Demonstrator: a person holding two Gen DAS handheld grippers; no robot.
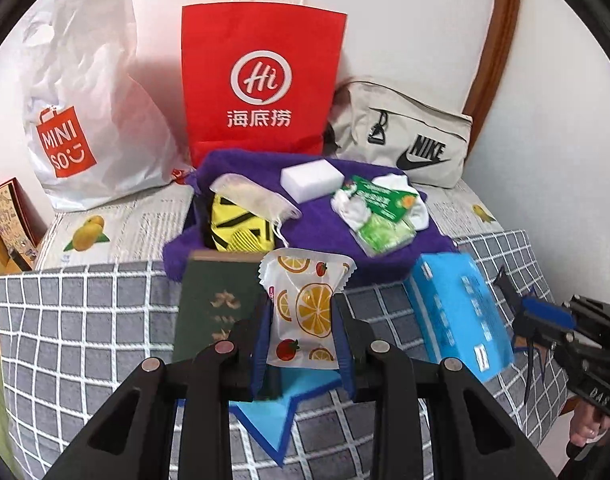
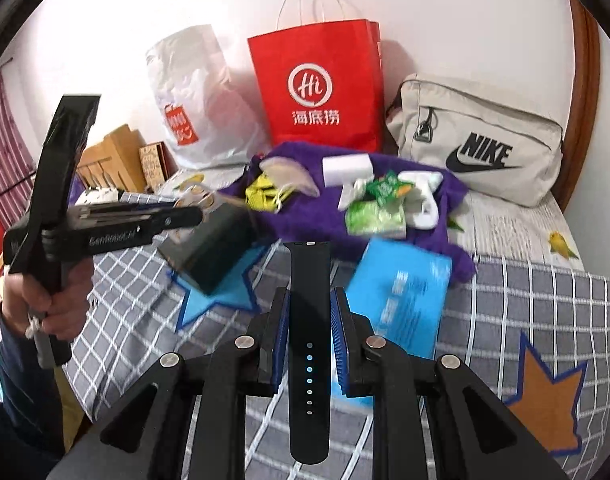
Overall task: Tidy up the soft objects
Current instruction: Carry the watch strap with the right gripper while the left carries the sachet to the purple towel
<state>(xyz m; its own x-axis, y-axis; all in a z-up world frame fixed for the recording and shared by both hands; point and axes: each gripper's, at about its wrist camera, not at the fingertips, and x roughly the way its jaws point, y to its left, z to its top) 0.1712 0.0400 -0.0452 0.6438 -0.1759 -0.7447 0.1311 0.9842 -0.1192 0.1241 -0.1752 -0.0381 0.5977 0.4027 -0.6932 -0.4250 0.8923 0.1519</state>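
1. Left gripper (image 1: 301,308): I am holding a snack packet (image 1: 305,308) printed with orange slices, the jaws closed on its sides, above the checked blanket (image 1: 85,320).
2. Right gripper (image 2: 309,312): I am holding a black watch strap (image 2: 309,340) lengthwise, the jaws closed on its edges, its holed end running back toward the camera.
3. Green book (image 1: 213,308): lying on the blanket just left of the packet, in the left view.
4. Blue box (image 1: 461,312): lying on the blanket to the right, blurred.
5. Purple towel (image 1: 325,232): spread behind, carrying a white sponge (image 1: 313,178), a yellow-and-black item (image 1: 237,228) under a face mask (image 1: 253,196), a green packet (image 1: 385,220) and white cloth (image 1: 419,212).
6. Bags, standing along the wall: white Miniso bag (image 1: 89,120), red paper bag (image 1: 261,80), beige Nike bag (image 1: 409,136).
7. A hand (image 2: 41,308): gripping the left gripper's handle, at the left of the right view.
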